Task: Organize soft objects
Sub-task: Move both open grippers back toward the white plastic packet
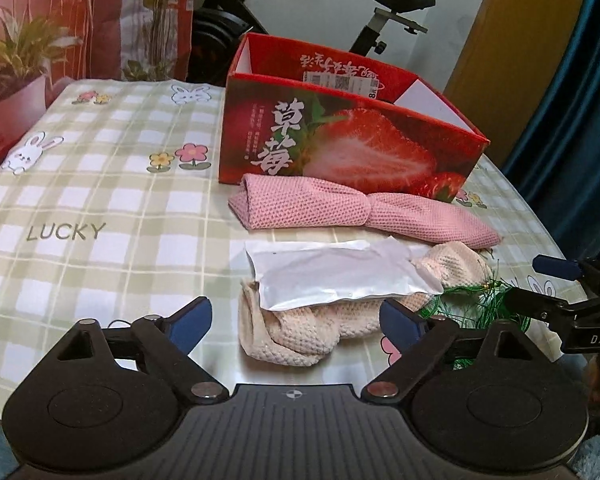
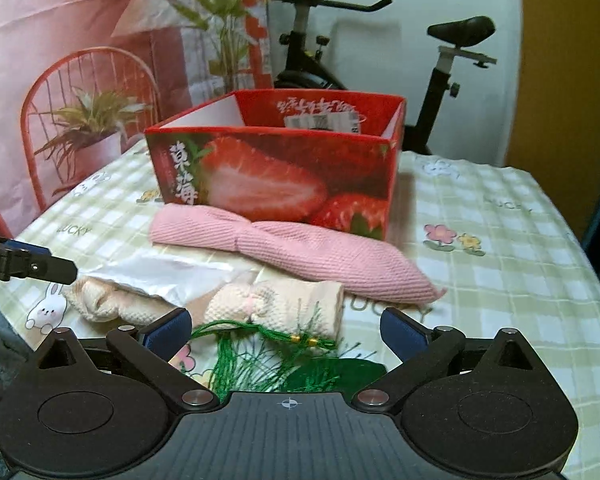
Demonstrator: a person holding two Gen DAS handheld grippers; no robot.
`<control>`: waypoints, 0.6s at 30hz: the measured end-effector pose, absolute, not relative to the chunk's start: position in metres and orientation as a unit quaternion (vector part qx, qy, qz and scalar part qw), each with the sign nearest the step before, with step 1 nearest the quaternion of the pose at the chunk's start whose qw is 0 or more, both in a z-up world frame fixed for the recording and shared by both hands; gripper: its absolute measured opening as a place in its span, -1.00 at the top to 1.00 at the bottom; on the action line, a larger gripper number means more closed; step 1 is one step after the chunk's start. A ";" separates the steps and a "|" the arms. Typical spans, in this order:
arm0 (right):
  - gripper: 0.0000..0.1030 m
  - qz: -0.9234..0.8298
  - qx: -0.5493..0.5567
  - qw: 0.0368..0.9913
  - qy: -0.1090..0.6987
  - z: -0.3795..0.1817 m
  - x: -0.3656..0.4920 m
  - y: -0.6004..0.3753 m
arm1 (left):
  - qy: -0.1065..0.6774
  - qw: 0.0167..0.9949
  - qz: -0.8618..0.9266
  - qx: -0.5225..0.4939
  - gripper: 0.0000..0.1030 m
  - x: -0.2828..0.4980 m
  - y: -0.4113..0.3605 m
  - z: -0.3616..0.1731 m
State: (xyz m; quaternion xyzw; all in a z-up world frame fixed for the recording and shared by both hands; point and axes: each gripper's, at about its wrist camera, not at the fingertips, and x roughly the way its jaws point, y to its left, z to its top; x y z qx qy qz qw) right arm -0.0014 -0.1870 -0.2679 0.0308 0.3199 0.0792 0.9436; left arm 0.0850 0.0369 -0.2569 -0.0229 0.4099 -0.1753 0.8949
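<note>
The left tool (image 1: pixel 296 322) has its two blue fingers wide apart and nothing is between them yet; they point down at the near part of the pile on the tabletop (image 1: pixel 100 184). Directly ahead of it lies the cream knitted cloth (image 1: pixel 292 332), crumpled, with its long axis running from left to right across the line of the fingers, so the fingers stand on both sides of its near fold but do not touch it. A silver foil pouch (image 1: pixel 332 276) rests on top of this cloth and covers its middle, so a grip from the near edge seems easier than one from above. The right tool (image 2: pixel 286 334) is also open and holds nothing; below it lies the green tassel (image 2: pixel 260 356), with its gold beads just in front, and a second cream piece with a small pink bow (image 2: pixel 268 304) is just behind the tassel. In my judgement the left tool is nearer to the crumpled cloth and the right one nearer to the tassel. Behind both lies the pink towel (image 1: pixel 360 216), a long roll, touching or almost touching the front wall of the red strawberry box (image 1: pixel 340 144). The box is open at the top and stands farther back, so each thing must be lifted over the towel and over that wall. The tabletop is free on the left, while the right edge is near the towel's end.
</note>
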 end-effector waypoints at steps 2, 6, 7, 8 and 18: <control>-0.90 0.083 0.036 0.943 0.319 -0.267 0.003 -0.186 | 0.412 0.895 -0.170 -0.032 -0.74 0.086 0.040 -0.259; -0.85 0.091 0.038 0.941 0.325 -0.267 0.016 -0.185 | 0.418 0.892 -0.165 -0.043 -0.73 0.094 0.042 -0.262; -0.85 0.094 0.036 0.940 0.326 -0.267 0.020 -0.183 | 0.417 0.892 -0.166 -0.043 -0.73 0.096 0.041 -0.262; -0.84 0.098 0.034 0.940 0.326 -0.267 0.024 -0.181 | 0.417 0.892 -0.168 -0.042 -0.71 0.098 0.040 -0.262; -0.62 0.128 0.025 0.936 0.327 -0.274 0.077 -0.150 | 0.421 0.889 -0.177 -0.038 -0.42 0.127 0.031 -0.266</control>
